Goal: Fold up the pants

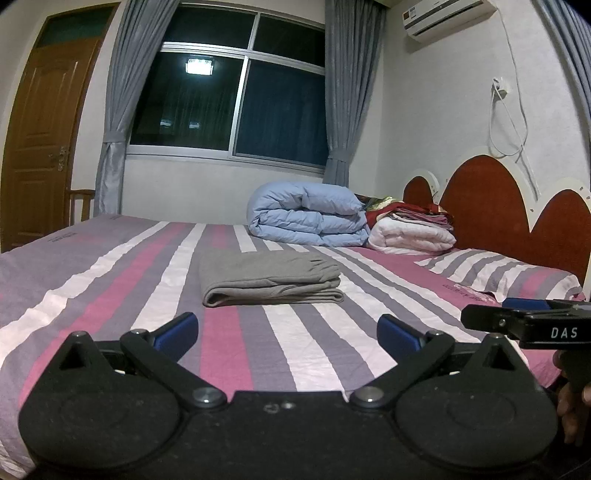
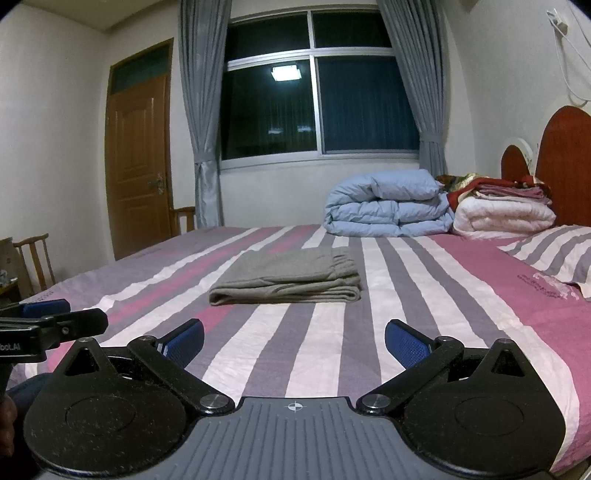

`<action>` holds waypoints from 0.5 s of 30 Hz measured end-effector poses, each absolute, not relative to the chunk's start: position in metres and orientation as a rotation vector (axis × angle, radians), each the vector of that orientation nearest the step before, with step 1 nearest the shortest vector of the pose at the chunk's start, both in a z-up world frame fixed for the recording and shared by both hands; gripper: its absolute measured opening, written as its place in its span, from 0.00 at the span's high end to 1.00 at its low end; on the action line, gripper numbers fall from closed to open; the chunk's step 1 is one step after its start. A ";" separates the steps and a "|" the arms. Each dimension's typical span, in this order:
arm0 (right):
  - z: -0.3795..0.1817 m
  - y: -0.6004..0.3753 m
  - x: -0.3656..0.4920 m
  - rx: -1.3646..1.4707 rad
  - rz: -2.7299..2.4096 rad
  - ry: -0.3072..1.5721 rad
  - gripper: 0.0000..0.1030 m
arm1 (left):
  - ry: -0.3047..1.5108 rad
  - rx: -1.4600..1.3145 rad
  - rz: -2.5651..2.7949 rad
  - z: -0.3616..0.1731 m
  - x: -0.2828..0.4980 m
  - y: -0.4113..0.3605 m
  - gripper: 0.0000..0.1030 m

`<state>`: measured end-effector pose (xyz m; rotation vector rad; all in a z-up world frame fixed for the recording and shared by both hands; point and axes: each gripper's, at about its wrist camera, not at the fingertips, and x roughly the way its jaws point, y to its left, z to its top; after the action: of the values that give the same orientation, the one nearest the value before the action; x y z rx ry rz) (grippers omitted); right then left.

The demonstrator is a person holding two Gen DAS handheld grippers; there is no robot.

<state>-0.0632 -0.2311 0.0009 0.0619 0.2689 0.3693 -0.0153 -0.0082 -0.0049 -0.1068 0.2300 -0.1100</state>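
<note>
A striped bed (image 1: 110,280) fills both views under a dark window (image 2: 314,103). My left view alone catches the air conditioner (image 1: 443,16) upper right; my right view alone shows a wooden chair (image 2: 35,258) at the left edge. Bare sheet lies all round the folded grey pants (image 1: 271,278), mid-frame. My left gripper (image 1: 288,332) and right gripper (image 2: 294,338) both hold their 2 fingers spread wide, empty, near the pants but apart.

Black left tool (image 1: 287,329) with blue ribbed pads (image 1: 176,329).
</note>
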 end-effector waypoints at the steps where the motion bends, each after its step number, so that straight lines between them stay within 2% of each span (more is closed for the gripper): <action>1: 0.001 -0.231 -0.063 0.061 0.370 0.270 0.00 | 0.231 -0.107 -0.112 -0.005 -0.015 -0.008 0.06; 15: 0.002 -0.231 -0.063 0.062 0.370 0.270 0.00 | 0.230 -0.106 -0.112 -0.005 -0.014 -0.009 0.06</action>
<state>-0.0630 -0.2314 0.0017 0.0617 0.2698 0.3703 -0.0143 -0.0090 -0.0054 -0.1060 0.2296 -0.1116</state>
